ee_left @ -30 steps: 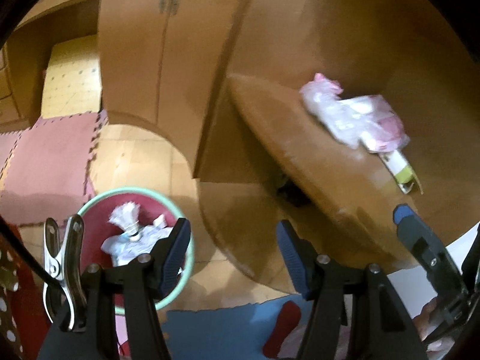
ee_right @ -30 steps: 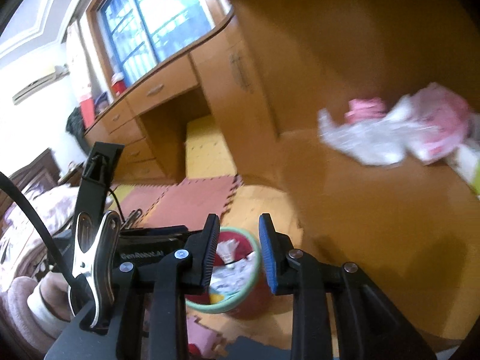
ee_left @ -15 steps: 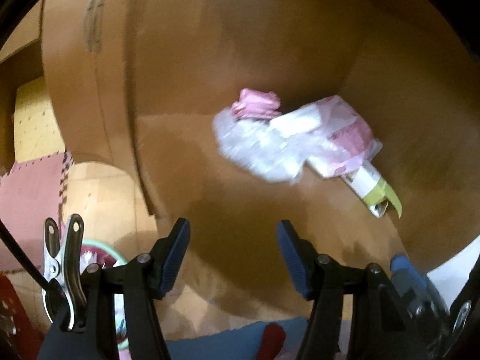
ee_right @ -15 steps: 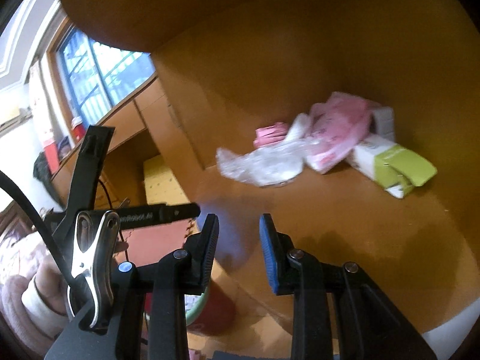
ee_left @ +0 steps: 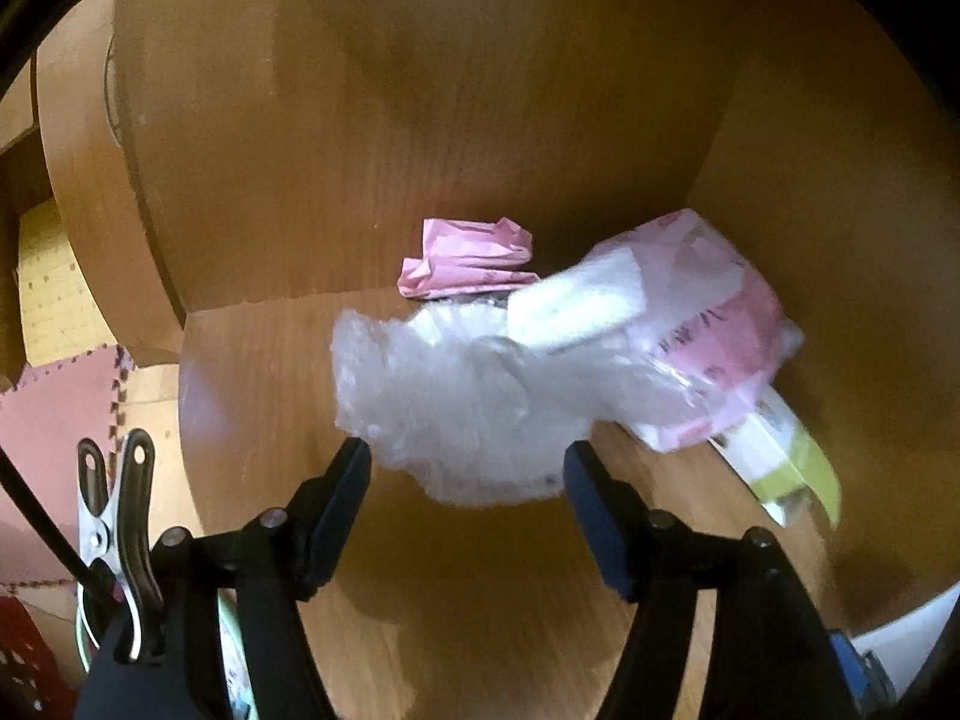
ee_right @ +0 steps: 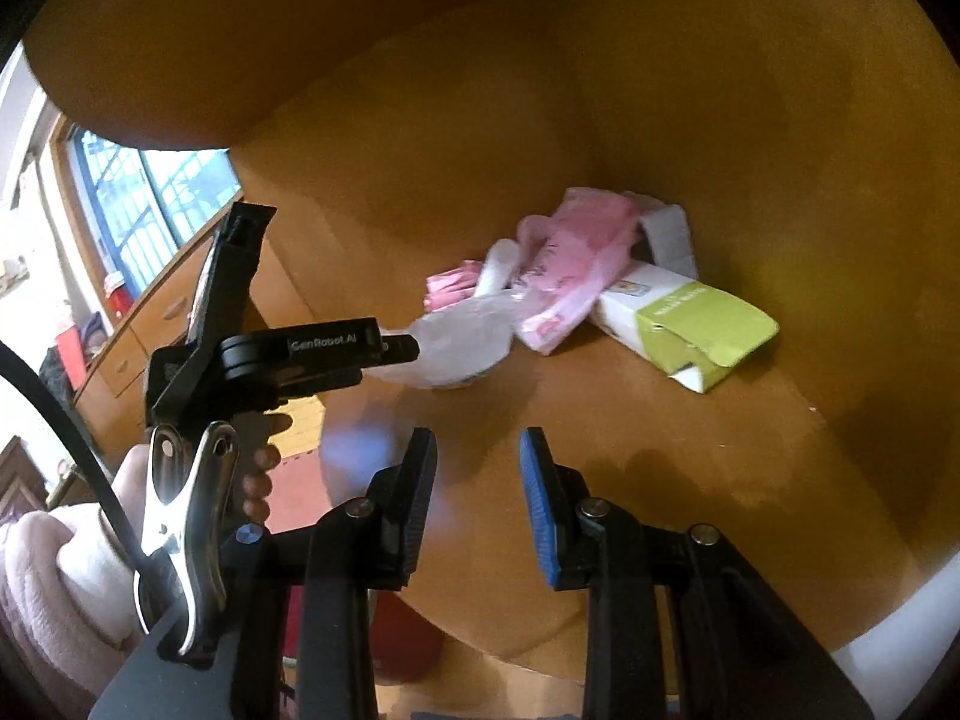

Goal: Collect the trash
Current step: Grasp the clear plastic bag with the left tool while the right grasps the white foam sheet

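Left wrist view: the left gripper (ee_left: 467,468) points down at a pile of trash on a smooth wooden shelf (ee_left: 258,420) with visible grain, boxed in by wooden walls behind and at 3 o'clock. Its jaws stand wide and are opening, the blue pads flanking the near edge of a crumpled clear plastic bag (ee_left: 456,396) at 12 o'clock; nothing is pinched yet, though the left pad looks to be just at the film. Behind the bag, at about 12 o'clock, lies a folded pink paper wrapper (ee_left: 468,258). At 1 to 2 o'clock sits a glossy pink-and-white plastic package (ee_left: 708,330), soft and puffy, and under it, at 3 o'clock, a white carton with a lime-green flap (ee_left: 786,468). Pink foam floor mats (ee_left: 66,396) show at 9 o'clock.

Right wrist view: the right gripper (ee_right: 477,480) hovers over bare shelf, its jaws parted narrowly with nothing between them. The left gripper's body enters from 9 o'clock, its tip at the clear bag. The carton lies open-ended at 2 o'clock, stiff and sharp-cornered against the limp films beside it. A hand (ee_right: 252,468) grips the left tool at 8 o'clock.

Judging by this, the whole pile is still on the shelf: the bag is about to be taken, and the wrapper, package and carton remain to be collected.
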Available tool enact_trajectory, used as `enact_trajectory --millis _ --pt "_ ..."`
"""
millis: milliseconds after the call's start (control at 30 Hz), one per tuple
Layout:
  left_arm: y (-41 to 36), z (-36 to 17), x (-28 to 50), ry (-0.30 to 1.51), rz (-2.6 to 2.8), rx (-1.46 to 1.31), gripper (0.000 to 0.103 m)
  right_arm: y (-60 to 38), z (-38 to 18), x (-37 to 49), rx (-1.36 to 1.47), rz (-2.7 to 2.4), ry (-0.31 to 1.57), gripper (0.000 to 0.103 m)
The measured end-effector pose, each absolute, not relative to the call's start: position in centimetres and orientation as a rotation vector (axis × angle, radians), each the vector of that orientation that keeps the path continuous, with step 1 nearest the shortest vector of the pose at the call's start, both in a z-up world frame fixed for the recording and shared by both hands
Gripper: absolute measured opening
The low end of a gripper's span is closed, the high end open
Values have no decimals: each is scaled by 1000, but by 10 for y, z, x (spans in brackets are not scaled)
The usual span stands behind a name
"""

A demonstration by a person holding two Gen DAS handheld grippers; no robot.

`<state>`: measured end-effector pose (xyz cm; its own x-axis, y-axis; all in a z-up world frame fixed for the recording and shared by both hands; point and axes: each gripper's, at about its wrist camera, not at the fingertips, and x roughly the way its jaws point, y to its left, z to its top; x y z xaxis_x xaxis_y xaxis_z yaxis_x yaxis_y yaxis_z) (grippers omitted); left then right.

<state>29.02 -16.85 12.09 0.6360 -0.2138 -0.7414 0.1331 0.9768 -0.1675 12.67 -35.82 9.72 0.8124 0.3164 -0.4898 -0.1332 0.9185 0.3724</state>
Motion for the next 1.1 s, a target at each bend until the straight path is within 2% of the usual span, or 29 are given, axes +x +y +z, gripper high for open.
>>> enact_trajectory --millis 167,533,600,633,700,833,900,1100 --pt "-175 116 311 842 -149 -60 79 -375 93 123 363 213 576 30" --pt "-183 96 344 895 -92 -77 78 -388 93 121 394 203 571 30" --pt "-184 92 345 903 -96 -77 69 -389 92 121 396 201 572 30" --pt "-185 91 345 895 -95 -67 68 -389 92 121 396 200 573 30" --pt "-187 90 341 878 -116 -57 55 -389 92 121 397 198 574 30" --pt "-182 91 334 866 -130 -47 41 -389 92 123 402 194 577 30" --pt "-177 91 329 865 -143 -52 29 -389 91 125 404 194 581 30" --pt "-162 89 299 871 -217 -55 22 -387 91 127 400 188 586 30"
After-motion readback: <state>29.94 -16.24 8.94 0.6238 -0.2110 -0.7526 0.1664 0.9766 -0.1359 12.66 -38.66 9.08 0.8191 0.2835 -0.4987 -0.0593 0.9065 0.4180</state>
